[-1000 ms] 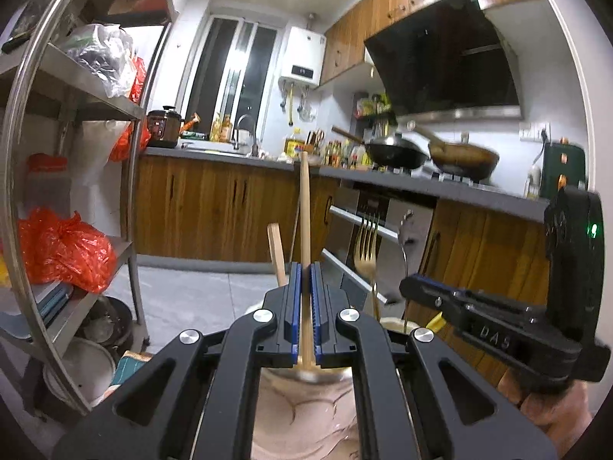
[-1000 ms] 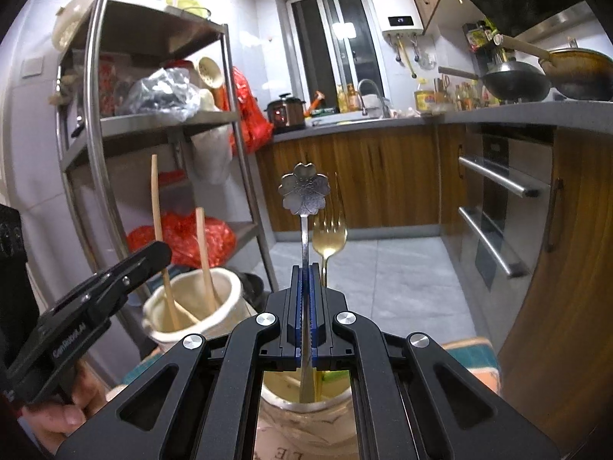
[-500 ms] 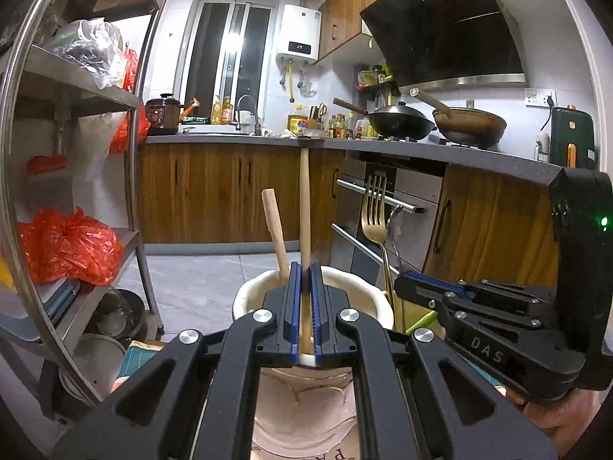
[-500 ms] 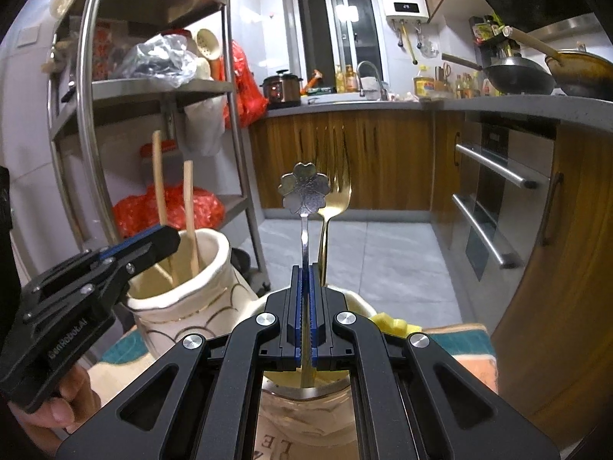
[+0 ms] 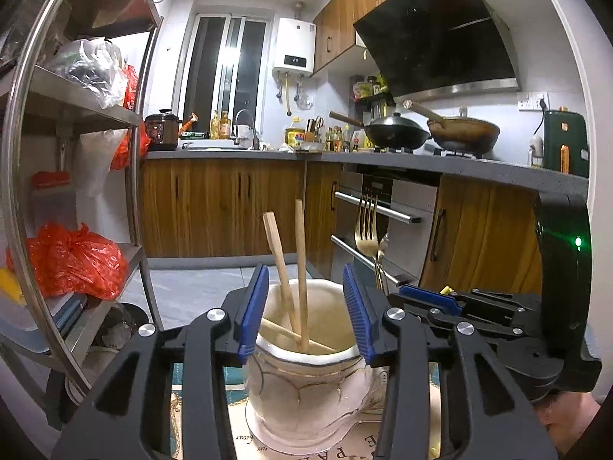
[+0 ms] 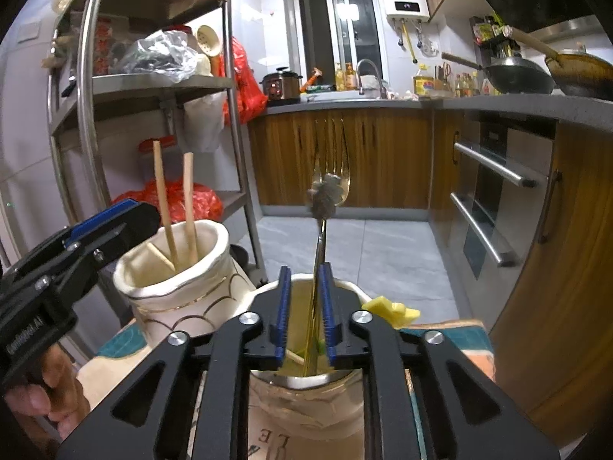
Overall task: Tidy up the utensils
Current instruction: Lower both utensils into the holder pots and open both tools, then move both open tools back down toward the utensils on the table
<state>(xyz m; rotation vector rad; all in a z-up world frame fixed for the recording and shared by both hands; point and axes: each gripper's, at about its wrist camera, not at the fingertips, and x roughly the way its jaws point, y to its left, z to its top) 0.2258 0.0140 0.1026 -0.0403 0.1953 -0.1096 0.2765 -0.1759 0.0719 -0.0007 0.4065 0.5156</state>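
While both tools hover over the jars, the left gripper (image 5: 304, 314) has its blue-padded jaws spread wide, gripping nothing. Between and just beyond those jaws sits the cream ceramic vase with gold line pattern (image 5: 306, 375), which holds two upright light wooden sticks (image 5: 300, 276) leaning close together; a third wooden piece lies slanted inside near the rim. From the right wrist camera the same vase (image 6: 180, 291) stands left of the right gripper (image 6: 304, 312), with the left tool beside it.

Right gripper jaws are parted a little, a narrow gap. A thin silver spoon with flower-shaped end (image 6: 325, 199) rises through that gap, tilted slightly toward the right pad; cannot tell if it touches the pad, and it is not clamped. Its lower end goes into the cream jar with a metal rim (image 6: 302, 387) directly under the jaws. A gold metal fork (image 6: 331, 161) stands tines up just behind the spoon, in the same jar. A yellow object (image 6: 390, 308) sits just right of the jaws. Both jars stand on a patterned mat (image 5: 237, 433).
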